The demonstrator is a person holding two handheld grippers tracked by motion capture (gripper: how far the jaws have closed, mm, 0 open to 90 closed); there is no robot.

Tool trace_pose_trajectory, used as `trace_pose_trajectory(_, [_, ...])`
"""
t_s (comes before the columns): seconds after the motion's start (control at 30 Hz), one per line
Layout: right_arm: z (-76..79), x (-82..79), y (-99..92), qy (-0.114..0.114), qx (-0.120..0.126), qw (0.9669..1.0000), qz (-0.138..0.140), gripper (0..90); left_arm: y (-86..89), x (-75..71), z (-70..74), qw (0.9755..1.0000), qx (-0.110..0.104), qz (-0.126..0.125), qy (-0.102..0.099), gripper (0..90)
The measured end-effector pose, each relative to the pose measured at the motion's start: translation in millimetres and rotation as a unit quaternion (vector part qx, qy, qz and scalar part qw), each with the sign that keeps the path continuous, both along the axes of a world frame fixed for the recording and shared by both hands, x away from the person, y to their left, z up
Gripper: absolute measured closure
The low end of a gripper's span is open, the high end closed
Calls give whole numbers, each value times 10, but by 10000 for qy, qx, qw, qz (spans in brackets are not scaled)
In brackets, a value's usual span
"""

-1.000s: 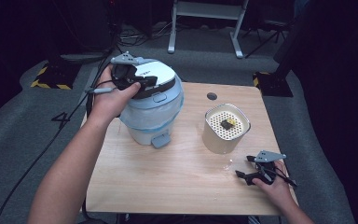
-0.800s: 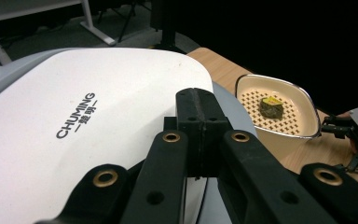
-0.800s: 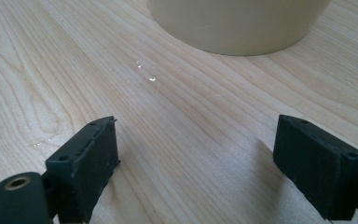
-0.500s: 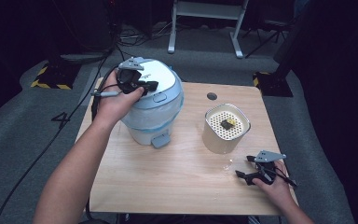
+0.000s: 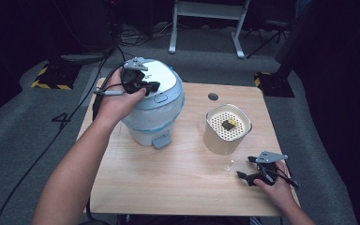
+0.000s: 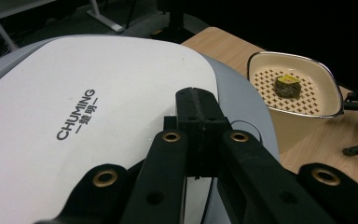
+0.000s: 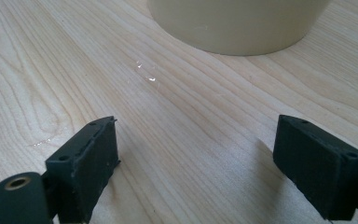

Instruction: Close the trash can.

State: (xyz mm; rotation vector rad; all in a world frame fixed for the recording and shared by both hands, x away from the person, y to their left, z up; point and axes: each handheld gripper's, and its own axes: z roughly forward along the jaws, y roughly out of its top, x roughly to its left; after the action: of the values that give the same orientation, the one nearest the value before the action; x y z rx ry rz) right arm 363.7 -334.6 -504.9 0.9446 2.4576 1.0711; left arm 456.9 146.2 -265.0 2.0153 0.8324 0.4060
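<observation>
- Two grippers work a wooden table [image 5: 183,187]: the left gripper [image 5: 143,86], jaws pressed together and empty, sits on the white lid [image 6: 98,116] of the bin [image 5: 152,124].
- The right gripper [image 5: 253,171] rests low near the cream pot [image 5: 227,136], jaws wide apart.
- A small dark lump, perhaps food [image 6: 286,86], lies on the pot's perforated insert.

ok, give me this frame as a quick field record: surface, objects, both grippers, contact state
surface: light wooden table
main object: round pale-blue cooker with white lid, on the table's left half
lid state: down
second object: cream perforated steamer basket, right of the cooker, apart from it
basket contents: small dark food piece with a yellow bit
left gripper: jaws shut, tips on top of the lid, nothing between them
right gripper: jaws open, low over bare table near the basket, holding nothing
other: small wet spots on the table near the basket
</observation>
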Motion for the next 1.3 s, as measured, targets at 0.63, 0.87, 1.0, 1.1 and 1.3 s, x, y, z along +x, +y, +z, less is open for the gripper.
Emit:
trace_pose_trajectory(0.63, [0,0,0,-1,0,10000,2,139,-99,-12,-20,9998,33,-174,75,877])
trace_pose_trajectory(0.87, [0,1,0,-1,1,10000,2,139,-131,-88,21,9972,-560,-434,-256,575])
trace_pose_trajectory(1.0, [0,1,-1,0,0,10000,2,138,-159,-179,72,9957,-587,-579,-415,515])
trace_pose_trajectory(1.1, [0,2,0,5,6,10000,3,138,-166,-272,96,9943,-651,-677,-497,472])
trace_pose_trajectory(1.3, [1,36,12,13,5,10000,62,138,-145,-464,71,9924,-643,-860,-599,464])
